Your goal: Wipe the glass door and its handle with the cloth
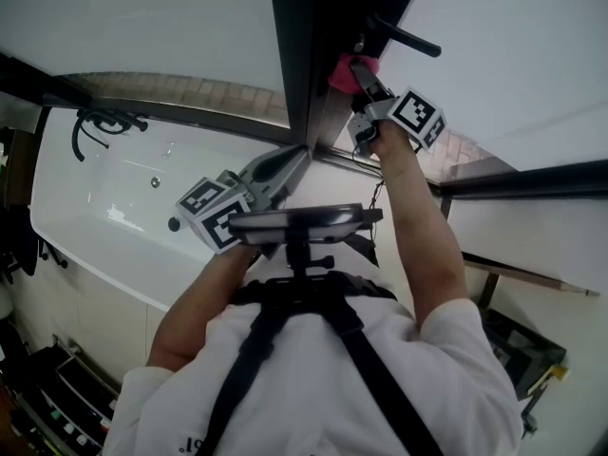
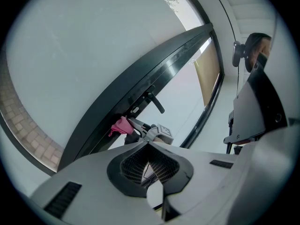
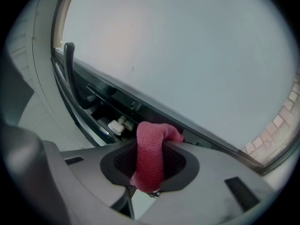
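Note:
A pink cloth (image 1: 344,72) (image 3: 151,154) is clamped in my right gripper (image 1: 358,72) (image 3: 153,146) and pressed against the dark door frame (image 1: 304,55) (image 3: 117,100), just below the black lever handle (image 1: 410,39) (image 3: 69,64). Pale glass (image 1: 484,27) (image 3: 187,46) fills the door beside the frame. My left gripper (image 1: 296,155) (image 2: 149,146) is lower, near the foot of the frame, its jaws closed with nothing between them. In the left gripper view the cloth (image 2: 121,125), the handle (image 2: 155,101) and the right gripper's marker cube (image 2: 164,133) show ahead.
A white bathtub (image 1: 104,207) with a black tap (image 1: 100,123) lies to the left below. A brick-paved strip (image 1: 209,91) shows through the glass. Dark horizontal frame bars (image 1: 532,179) run right. A latch part (image 3: 116,124) sits in the frame's edge.

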### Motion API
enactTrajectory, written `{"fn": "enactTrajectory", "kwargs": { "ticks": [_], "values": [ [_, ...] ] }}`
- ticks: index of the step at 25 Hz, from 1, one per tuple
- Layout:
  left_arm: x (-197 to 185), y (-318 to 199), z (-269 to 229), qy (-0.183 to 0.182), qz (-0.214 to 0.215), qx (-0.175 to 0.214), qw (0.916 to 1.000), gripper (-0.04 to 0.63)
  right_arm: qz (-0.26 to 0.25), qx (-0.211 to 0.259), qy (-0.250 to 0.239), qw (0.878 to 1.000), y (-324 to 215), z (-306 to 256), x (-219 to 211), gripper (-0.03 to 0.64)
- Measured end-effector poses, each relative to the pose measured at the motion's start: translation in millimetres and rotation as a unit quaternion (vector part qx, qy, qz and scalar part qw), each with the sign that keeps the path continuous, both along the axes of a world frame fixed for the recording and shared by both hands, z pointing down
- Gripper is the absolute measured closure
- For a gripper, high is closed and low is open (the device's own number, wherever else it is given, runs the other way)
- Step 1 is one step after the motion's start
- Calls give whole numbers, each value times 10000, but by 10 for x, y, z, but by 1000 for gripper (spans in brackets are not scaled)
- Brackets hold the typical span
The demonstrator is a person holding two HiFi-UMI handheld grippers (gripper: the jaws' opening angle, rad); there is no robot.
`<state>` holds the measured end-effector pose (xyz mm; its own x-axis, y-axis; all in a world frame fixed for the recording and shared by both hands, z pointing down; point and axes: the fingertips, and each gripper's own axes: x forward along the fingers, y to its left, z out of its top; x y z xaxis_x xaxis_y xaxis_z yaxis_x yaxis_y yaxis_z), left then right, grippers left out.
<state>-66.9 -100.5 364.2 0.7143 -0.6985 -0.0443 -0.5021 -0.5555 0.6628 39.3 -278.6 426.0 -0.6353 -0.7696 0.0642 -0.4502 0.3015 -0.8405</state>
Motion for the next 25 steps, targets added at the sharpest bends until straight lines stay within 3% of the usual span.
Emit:
{"fn": "enactTrajectory", "kwargs": {
  "ticks": [7, 12, 19, 25],
  "values": [
    [12, 6, -46, 5, 32, 7, 10000, 607, 62, 98, -19, 9999, 35, -176, 16, 508],
    [26, 11, -26, -4, 93, -9, 10000, 607, 105, 425, -102, 9990, 79, -436, 19, 511],
    [36, 12, -32, -5, 123, -7, 9999, 607, 196, 648, -512, 9964, 159, -588, 78, 509],
    [34, 13, 11, -7, 128, -55, 9999, 607, 333, 1040, -1538, 9821, 383, -900, 226, 509]
  ]
}}
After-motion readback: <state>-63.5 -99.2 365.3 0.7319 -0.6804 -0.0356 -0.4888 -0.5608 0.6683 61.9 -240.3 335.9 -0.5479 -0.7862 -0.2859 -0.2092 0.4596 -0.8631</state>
